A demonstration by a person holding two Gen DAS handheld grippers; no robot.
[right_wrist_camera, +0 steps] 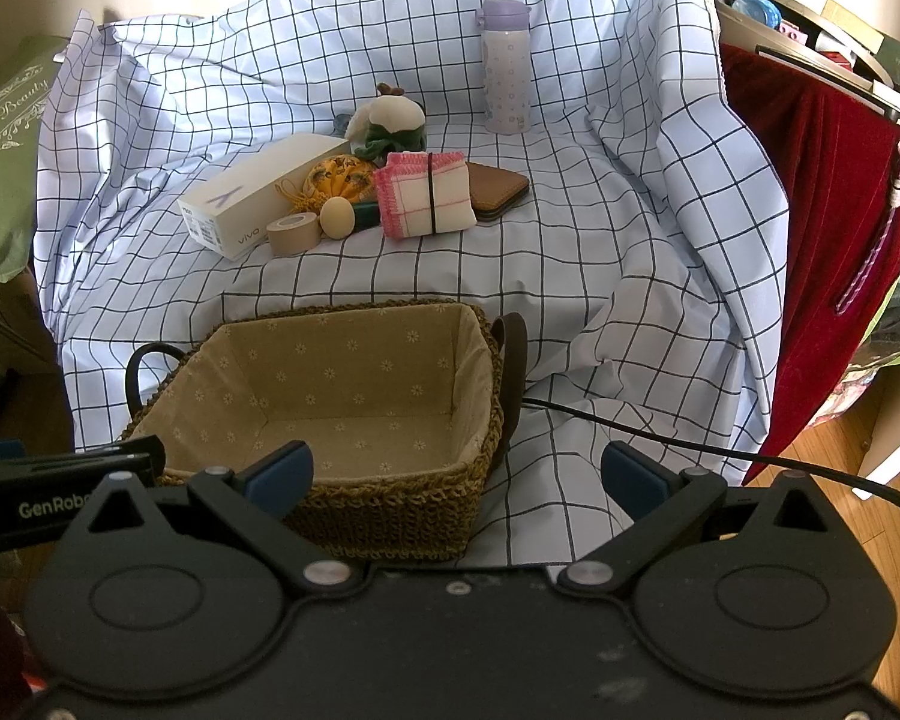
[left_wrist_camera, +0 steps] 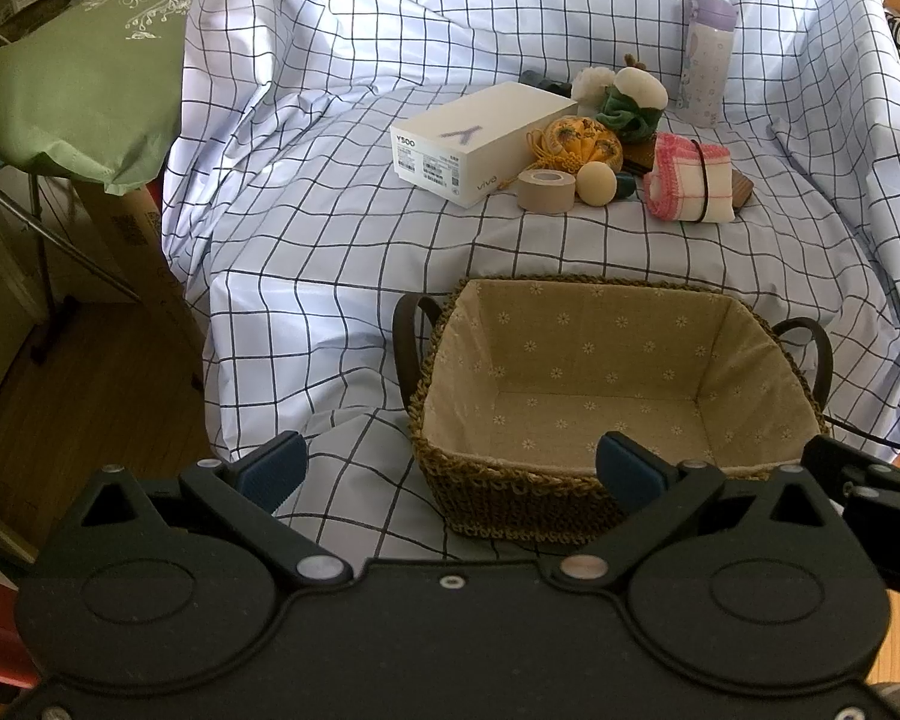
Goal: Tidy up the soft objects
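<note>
Both grippers, left gripper (left_wrist_camera: 450,468) and right gripper (right_wrist_camera: 456,474), hover level with jaws spread wide, empty, before the lined wicker basket (left_wrist_camera: 498,480)

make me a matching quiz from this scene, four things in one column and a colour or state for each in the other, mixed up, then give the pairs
Things:
1. basket
2. folded towel
3. water bottle
4. roll of tape

Colour or state:
A. upright, purple lid
B. tan, lying flat beside the white box
C. nothing inside, flower-print lining
D. pink-edged, bound by a black band

Pairs: 1-C, 2-D, 3-A, 4-B

Both the left claw and the right claw are open and hold nothing.
</note>
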